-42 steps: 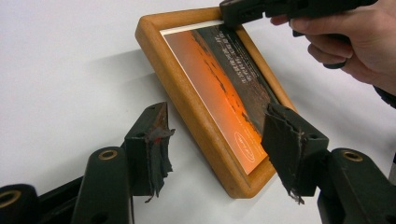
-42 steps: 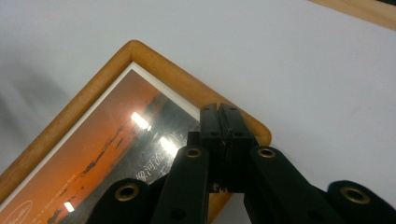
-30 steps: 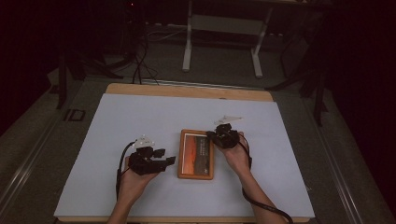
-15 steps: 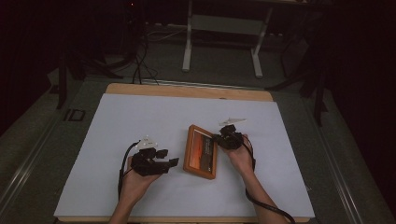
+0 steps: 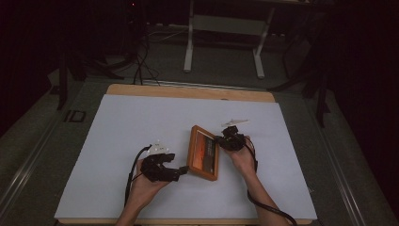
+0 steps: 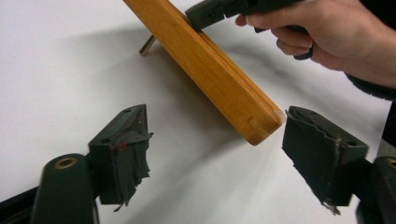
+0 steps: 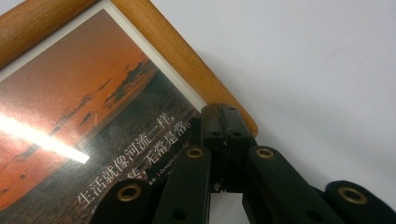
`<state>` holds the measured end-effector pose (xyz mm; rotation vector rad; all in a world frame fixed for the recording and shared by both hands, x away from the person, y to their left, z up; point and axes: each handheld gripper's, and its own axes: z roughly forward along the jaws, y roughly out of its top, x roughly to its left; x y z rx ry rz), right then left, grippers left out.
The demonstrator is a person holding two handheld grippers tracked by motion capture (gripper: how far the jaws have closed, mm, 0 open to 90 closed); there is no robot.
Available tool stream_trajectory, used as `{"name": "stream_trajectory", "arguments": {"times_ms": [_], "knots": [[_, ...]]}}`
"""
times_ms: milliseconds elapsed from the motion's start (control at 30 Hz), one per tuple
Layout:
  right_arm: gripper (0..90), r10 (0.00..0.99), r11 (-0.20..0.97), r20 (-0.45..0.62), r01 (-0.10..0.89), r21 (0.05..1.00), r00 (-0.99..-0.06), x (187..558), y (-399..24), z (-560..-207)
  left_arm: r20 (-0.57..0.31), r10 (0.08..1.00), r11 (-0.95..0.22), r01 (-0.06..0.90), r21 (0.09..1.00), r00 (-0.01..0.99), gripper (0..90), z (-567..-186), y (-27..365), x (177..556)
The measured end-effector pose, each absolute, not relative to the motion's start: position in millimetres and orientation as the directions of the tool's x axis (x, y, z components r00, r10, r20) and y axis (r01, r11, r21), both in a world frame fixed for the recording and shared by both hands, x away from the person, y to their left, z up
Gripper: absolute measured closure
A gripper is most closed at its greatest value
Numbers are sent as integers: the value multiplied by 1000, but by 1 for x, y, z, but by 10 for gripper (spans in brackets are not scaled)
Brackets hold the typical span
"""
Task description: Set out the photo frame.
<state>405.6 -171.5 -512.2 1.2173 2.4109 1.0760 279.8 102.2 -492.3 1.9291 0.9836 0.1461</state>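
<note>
Tilting on the white surface [image 5: 117,141] mid-table: wooden picture frame [image 5: 204,153] | right gripper [image 5: 225,140] fingers clamped on its edge, could slip and drop it | left gripper [image 5: 181,170] fingers have just been opening, corner between them untouched; careless closing could knock it | stand leg [image 6: 147,45] may snag

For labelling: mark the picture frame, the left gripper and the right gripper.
picture frame [image 5: 204,153], high view, on its printed picture.
left gripper [image 6: 215,149], left gripper view, midway between its open jaws.
right gripper [image 7: 225,122], right gripper view, at its shut tips on the frame's edge.
</note>
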Motion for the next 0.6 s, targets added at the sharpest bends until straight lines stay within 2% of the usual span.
{"name": "stream_trajectory", "arguments": {"times_ms": [300, 600], "knots": [[900, 773, 380, 116, 601, 703, -624, 405, -172, -512, -277, 692, -250, 582, 774, 666, 212, -498, 91, 278], [900, 774, 374, 120, 602, 705, -622, 405, -172, -513, -324, 684, -215, 605, 767, 654, 242, -500, 83, 282]]}}
